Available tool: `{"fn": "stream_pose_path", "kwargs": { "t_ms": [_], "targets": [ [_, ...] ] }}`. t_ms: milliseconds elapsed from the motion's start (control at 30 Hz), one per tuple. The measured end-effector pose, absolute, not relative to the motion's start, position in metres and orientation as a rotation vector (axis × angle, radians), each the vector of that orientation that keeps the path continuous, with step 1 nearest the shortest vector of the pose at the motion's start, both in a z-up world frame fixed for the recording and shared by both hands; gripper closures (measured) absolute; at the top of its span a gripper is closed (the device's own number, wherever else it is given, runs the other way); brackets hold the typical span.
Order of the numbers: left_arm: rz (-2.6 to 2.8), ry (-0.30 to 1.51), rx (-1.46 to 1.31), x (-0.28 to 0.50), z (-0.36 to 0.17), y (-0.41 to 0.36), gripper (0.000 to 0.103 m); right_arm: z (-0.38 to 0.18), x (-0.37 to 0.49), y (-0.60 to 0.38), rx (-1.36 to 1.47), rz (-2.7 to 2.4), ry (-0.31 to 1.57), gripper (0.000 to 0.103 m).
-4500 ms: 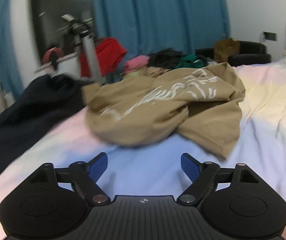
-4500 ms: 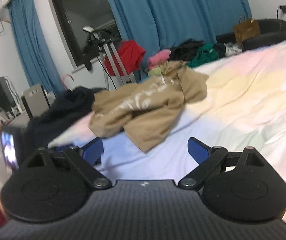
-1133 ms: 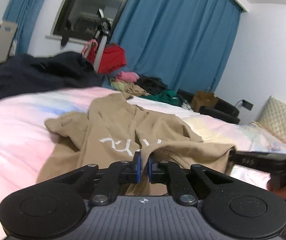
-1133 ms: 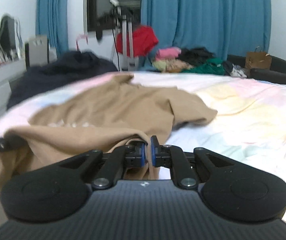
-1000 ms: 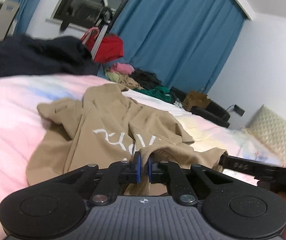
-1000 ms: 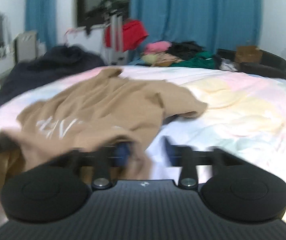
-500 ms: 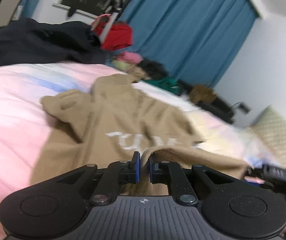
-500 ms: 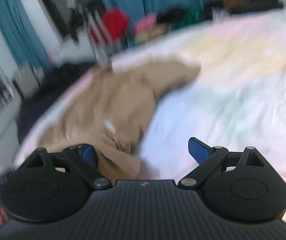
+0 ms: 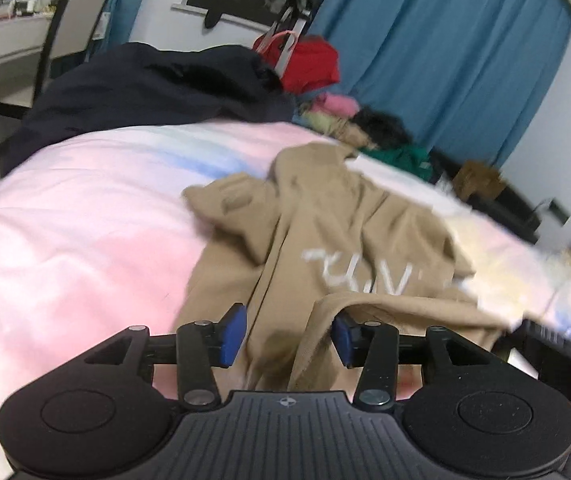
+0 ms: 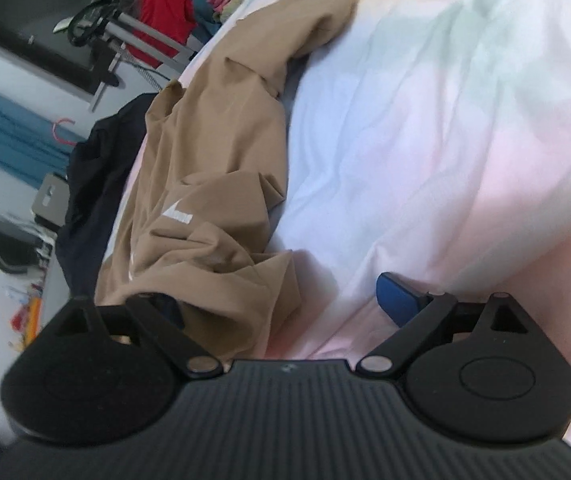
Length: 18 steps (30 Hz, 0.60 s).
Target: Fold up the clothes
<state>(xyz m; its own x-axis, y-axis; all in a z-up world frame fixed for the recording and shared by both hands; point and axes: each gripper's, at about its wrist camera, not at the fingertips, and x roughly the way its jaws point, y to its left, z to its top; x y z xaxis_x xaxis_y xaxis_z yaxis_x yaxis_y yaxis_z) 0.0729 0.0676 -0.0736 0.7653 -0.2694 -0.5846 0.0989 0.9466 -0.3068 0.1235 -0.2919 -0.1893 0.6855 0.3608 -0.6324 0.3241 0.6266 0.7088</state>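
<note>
A tan T-shirt (image 9: 325,236) with white lettering lies crumpled on the pastel bed sheet (image 9: 65,232). My left gripper (image 9: 287,334) is open, and the shirt's near hem hangs loose between its blue pads. In the right wrist view the same shirt (image 10: 213,152) stretches away on the left side of the sheet (image 10: 445,120). My right gripper (image 10: 285,308) is open; its left pad is hidden under a fold of the shirt, its right pad (image 10: 399,298) is over bare sheet.
A dark navy garment (image 9: 145,84) lies heaped at the bed's far left edge. A red garment (image 9: 305,64) hangs on a rack by the blue curtains (image 9: 445,60). A pile of mixed clothes (image 9: 357,124) lies beyond the bed. A desk and chair (image 9: 65,12) stand at left.
Both grippers have let go of the shirt's hem and opened. The right gripper swung and tilted, so the shirt now lies at its left. The shirt has dropped onto the bed.
</note>
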Motion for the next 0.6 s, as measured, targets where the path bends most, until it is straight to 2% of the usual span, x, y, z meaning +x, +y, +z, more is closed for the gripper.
{"fn": "stream_pose_path", "kwargs": {
  "t_ms": [233,367,500,600],
  "targets": [
    [-0.189,0.568,-0.068,0.007,-0.055,0.048,0.054,-0.192,0.119,-0.3,0.938,0.025,0.843,0.008],
    [-0.22,0.51,-0.04,-0.005,-0.052,0.04,0.054,-0.19,0.118,-0.303,0.914,0.022,0.849,0.009],
    [-0.234,0.56,-0.048,0.006,-0.06,0.034,0.055,-0.167,0.108,-0.302,0.705,-0.005,0.826,0.009],
    [-0.298,0.664,-0.075,0.019,-0.075,0.034,0.055,-0.149,0.099,-0.301,0.522,-0.036,0.787,0.009]
  ]
}}
